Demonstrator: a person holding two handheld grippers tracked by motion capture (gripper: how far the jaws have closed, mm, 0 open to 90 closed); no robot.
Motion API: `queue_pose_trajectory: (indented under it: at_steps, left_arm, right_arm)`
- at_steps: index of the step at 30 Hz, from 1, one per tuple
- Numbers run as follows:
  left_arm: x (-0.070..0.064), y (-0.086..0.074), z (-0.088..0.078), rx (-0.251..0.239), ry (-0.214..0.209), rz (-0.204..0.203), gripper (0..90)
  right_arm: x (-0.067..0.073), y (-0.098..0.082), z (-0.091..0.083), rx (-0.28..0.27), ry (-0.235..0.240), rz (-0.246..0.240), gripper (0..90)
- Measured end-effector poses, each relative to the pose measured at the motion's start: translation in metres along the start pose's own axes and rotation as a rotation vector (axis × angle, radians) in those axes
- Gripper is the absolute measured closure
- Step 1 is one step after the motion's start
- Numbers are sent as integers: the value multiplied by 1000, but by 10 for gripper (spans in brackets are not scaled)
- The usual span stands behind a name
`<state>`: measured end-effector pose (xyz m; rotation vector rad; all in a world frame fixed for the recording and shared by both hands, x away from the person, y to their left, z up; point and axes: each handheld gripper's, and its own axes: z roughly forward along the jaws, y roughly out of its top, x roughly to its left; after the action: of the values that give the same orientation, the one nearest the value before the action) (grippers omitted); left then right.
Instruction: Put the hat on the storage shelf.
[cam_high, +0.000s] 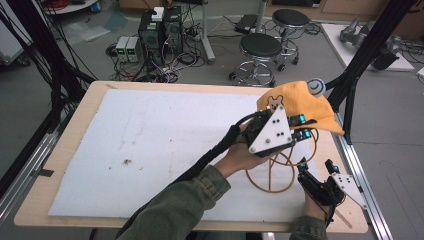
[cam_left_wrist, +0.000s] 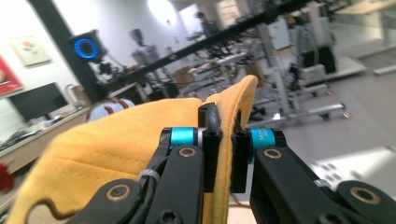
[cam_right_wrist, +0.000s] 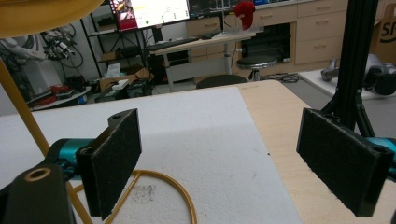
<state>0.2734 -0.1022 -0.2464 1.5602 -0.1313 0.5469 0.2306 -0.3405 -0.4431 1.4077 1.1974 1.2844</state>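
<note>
Robotics lab, computer towers (cam_high: 160, 30) with tangled cables on the floor, stools (cam_high: 260, 47), monitors (cam_right_wrist: 159, 10), workbenches (cam_right_wrist: 201, 42)

Yellow cap (cam_left_wrist: 116, 140) cut off at lower left, gold wire stand (cam_high: 280, 172) partly behind left gripper (cam_high: 300, 127)

Beyond my table (cam_high: 65, 150), with its white foam sheet (cam_high: 165, 150) carrying a small dark speck of dirt (cam_high: 127, 161), I see two black round stools (cam_high: 260, 47) on the grey floor. Two computer towers (cam_high: 161, 30) stand in a tangle of cables (cam_high: 175, 67). A monitor (cam_right_wrist: 152, 10) glows on a far desk (cam_right_wrist: 201, 42), near wooden drawers (cam_right_wrist: 322, 28).
</note>
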Motion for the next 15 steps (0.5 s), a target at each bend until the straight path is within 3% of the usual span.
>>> queue_pose_trajectory:
  at_steps: [8, 15]
  left_arm:
    - [-18, -20, -5, 28, -83, 5, 872]
    - [-34, -39, -6, 109, -146, 31, 872]
  right_arm:
    - [0, 0, 1, -7, 0, 7, 128]
    - [-1, 0, 3, -11, -3, 20, 129]
